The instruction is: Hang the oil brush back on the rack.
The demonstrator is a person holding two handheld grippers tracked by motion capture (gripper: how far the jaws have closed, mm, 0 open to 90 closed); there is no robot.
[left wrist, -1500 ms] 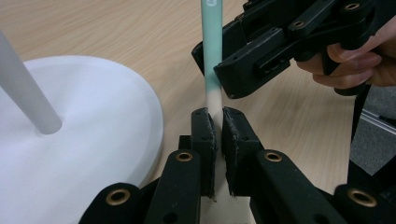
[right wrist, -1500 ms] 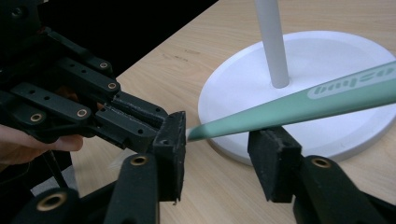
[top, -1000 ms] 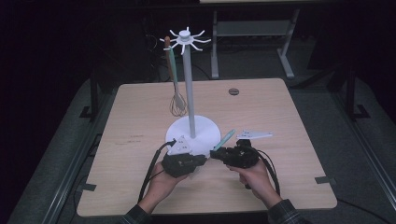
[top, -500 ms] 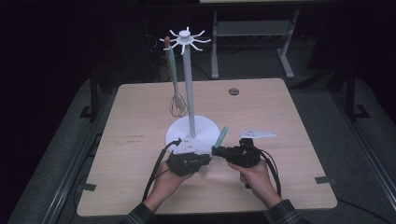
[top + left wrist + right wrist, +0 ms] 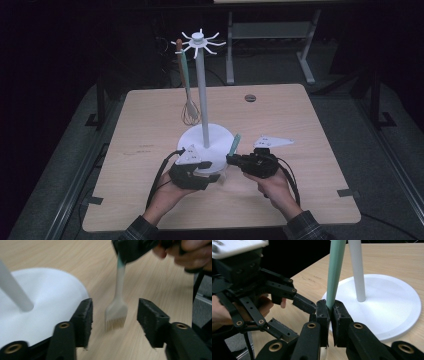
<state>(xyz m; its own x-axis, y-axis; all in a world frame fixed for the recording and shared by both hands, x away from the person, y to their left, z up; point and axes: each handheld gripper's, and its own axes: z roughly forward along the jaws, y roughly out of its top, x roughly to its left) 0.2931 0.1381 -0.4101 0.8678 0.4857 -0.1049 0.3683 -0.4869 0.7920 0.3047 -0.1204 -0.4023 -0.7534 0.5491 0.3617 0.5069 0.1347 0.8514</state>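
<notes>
Far left of the counter point(image 5: 150, 120): bare wood, nothing on it. Further in, a whisk point(image 5: 189, 107) with a pale green handle hangs from one arm of the white utensil stand point(image 5: 202, 80), wire end just above the counter, close beside the pole. The stand's round base point(image 5: 197, 137) sits near the middle of the counter.

Left claw point(image 5: 216, 176), held in the person's left hand point(image 5: 162, 197), rests at the near edge of the base. Its jaws have just been opening and now stand released. In the left gripper view the brush head point(image 5: 116, 315) of the pastry brush point(image 5: 119, 280) lies between the two pads with a gap on either side, touching neither; bristles point toward the camera, just above the wood.

Right claw point(image 5: 230, 159), in the right hand point(image 5: 272, 187), is just beside the left one, tips almost meeting. Its jaws have just been closing and are clenched on the brush's green handle point(image 5: 335, 272); in the right gripper view both pads press against it. The handle rises up and away from the grip, tilted, its free end showing in the high view point(image 5: 235, 142) just off the right rim of the base.

Right of that hand: a grey three-cornered plate point(image 5: 272, 142) tops the right gripper. Far back on the counter, a small dark round object point(image 5: 250, 97), too small to identify
</notes>
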